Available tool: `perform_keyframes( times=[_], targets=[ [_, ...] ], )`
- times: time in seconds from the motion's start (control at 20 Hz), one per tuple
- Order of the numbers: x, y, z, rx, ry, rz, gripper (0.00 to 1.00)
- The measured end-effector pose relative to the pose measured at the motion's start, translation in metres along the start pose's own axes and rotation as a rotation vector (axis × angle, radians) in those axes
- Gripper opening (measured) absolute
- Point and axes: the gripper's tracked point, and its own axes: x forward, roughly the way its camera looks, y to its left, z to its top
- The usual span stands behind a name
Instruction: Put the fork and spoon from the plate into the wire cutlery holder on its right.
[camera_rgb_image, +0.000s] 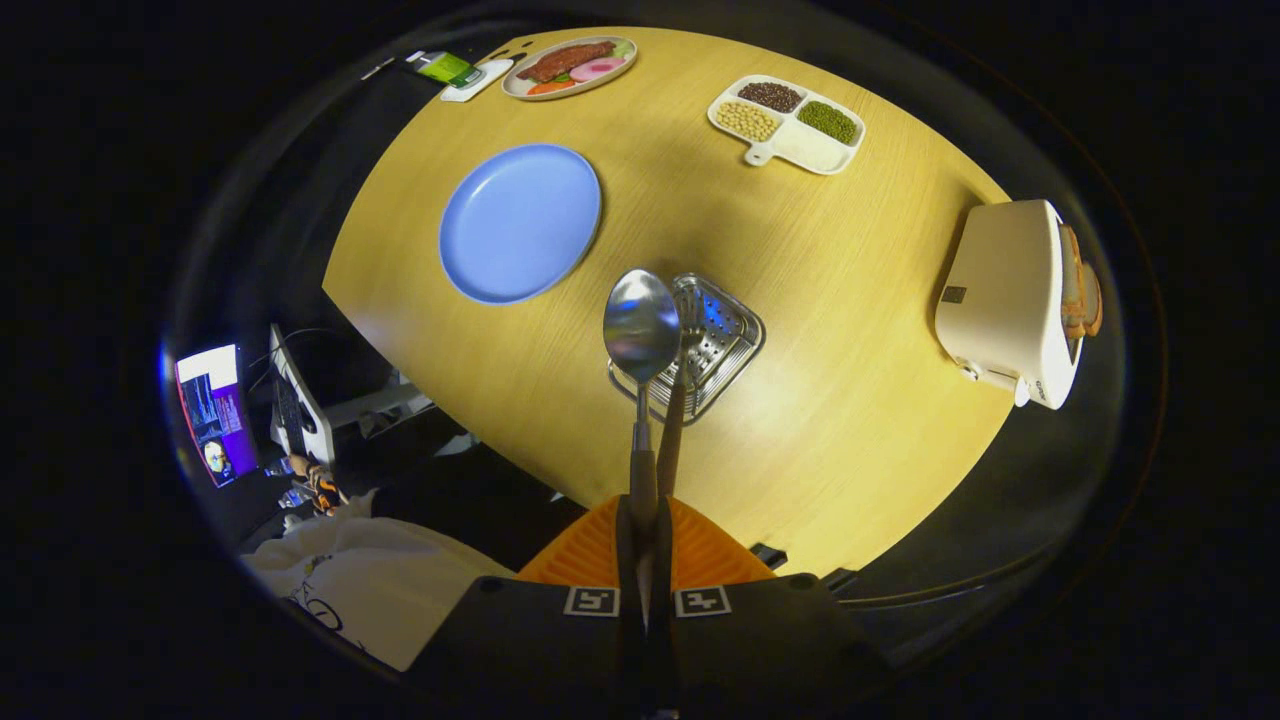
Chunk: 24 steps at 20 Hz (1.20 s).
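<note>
So the gripper (645, 520) is clamped tight on the spoon's handle, both fingers (590, 550) pressed together with basically no gap between them. The spoon (641, 325) sticks straight out ahead of the fingers, bowl end away from them, held up above the round wooden table (850, 400).

Right behind the spoon bowl, a bit to its right, is the wire cutlery holder (720, 340), a shiny metal basket with a perforated bottom. There's a second handle (671, 440) poking out of it toward the gripper, running right alongside the spoon's handle. Looks like the fork, but the business end is hidden behind the spoon bowl so I can't say for sure.

The blue plate (520, 222) sits to the left of the holder, near the table's left edge, with nothing on it.

Over at the far edge of the table there's a plate of food (570, 68) and next to it a white divided tray (790, 125) with beans or grains in three of the sections. A white toaster (1010, 300) with bread slices in it sits at the right edge. Off the table, low on the left, there's a lit screen (215, 410) and some white cloth (370, 590).
</note>
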Motion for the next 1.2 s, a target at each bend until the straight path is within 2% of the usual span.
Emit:
perform_keyframes(
  times=[0.15, 0.4, 0.95, 1.05, 1.1, 1.2],
  targets=[
    [0.005, -0.013, -0.005, -0.022, 0.057, -0.025, 0.05],
    [0.019, -0.025, -0.002, -0.005, 0.133, -0.020, 0.06],
    [0.036, -0.029, 0.018, 0.043, 0.171, -0.003, 0.09],
    [0.030, -0.023, 0.021, 0.047, 0.155, 0.027, 0.19],
    [0.027, -0.021, 0.025, 0.037, 0.129, 0.032, 0.36],
    [0.019, -0.015, 0.032, 0.037, 0.058, 0.056, 0.62]
  ],
)
